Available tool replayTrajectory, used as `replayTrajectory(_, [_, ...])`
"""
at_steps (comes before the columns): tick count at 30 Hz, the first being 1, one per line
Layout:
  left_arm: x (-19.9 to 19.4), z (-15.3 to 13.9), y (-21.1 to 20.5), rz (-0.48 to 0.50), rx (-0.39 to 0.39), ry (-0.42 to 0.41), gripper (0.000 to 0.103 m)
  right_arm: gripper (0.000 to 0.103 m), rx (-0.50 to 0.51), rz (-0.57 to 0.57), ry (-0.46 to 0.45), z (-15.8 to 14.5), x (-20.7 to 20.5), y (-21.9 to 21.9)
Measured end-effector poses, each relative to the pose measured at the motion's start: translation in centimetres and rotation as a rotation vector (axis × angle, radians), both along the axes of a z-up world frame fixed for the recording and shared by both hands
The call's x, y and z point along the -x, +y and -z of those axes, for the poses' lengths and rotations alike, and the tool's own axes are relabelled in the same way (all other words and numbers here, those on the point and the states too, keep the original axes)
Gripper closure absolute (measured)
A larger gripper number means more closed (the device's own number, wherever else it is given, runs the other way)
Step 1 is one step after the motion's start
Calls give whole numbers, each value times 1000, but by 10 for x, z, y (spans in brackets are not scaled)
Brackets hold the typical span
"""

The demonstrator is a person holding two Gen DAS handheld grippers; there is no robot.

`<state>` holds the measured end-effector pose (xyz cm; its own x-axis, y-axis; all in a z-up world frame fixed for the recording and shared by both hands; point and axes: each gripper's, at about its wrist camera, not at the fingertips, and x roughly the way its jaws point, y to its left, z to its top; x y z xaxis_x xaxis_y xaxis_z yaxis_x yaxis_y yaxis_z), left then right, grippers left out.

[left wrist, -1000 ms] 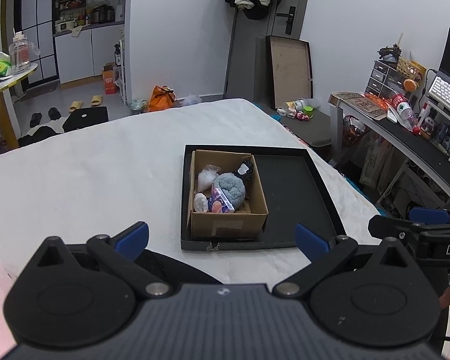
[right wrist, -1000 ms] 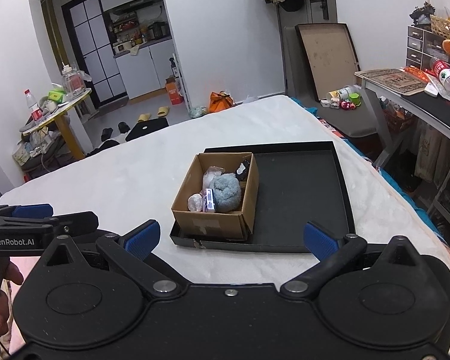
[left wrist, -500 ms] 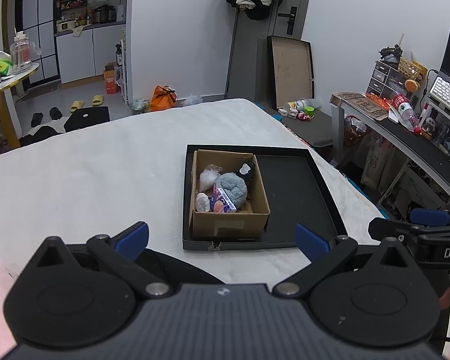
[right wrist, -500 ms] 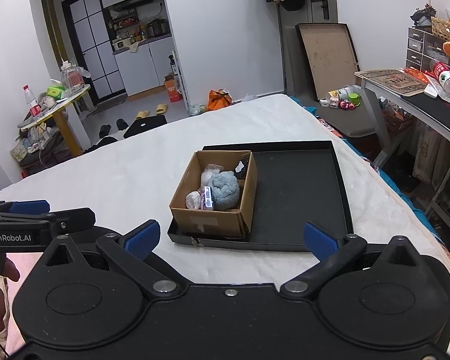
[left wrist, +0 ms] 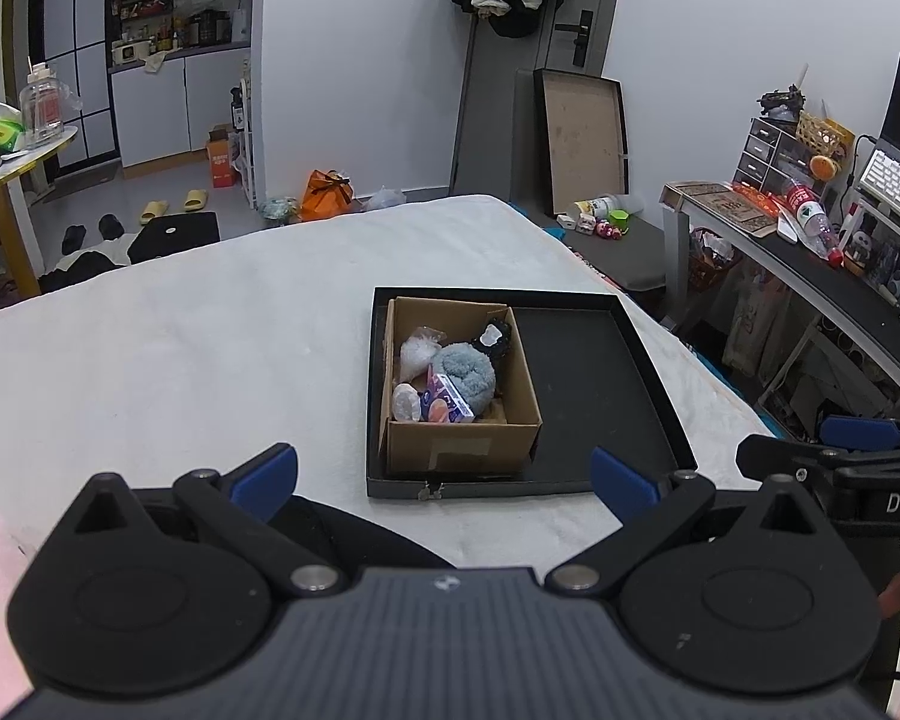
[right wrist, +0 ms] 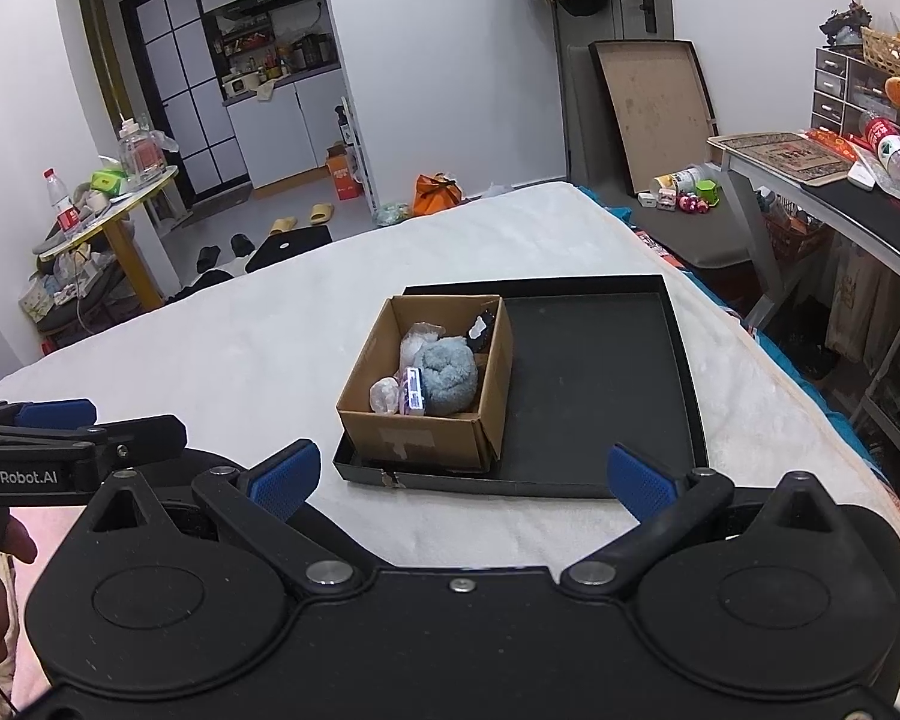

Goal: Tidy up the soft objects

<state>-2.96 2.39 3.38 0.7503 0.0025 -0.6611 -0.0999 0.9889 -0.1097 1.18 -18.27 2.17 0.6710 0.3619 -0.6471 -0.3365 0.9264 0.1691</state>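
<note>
A fuzzy white bed cover (left wrist: pixel 180 372) is topped by a flat rectangular black tray (left wrist: pixel 594 384); at its left end a corrugated cardboard box (left wrist: pixel 462 438) is packed with a fluffy blue-grey plush (left wrist: pixel 468 375) and crinkly plastic bags (left wrist: pixel 417 351). Left gripper (left wrist: pixel 444 477) and right gripper (right wrist: pixel 461 477) are held spread wide, nothing gripped.

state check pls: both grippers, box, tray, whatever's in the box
left hand-held gripper: open, holding nothing
right hand-held gripper: open, holding nothing
cardboard box: open-topped, upright, sits in the left part of the tray
black tray: flat on the white bed cover, right part bare
blue fluffy ball: inside the box
clear plastic bag: inside the box, crumpled
</note>
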Motion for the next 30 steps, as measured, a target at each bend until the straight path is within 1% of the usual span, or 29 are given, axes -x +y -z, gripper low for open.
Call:
replayTrajectory(9, [0, 6, 2, 3, 3, 11, 0, 0, -3, 11, 7, 0, -3, -4])
replayTrajectory(30, [-1, 6, 2, 2, 2, 16, 0, 0, 4, 12, 7, 0, -2, -2])
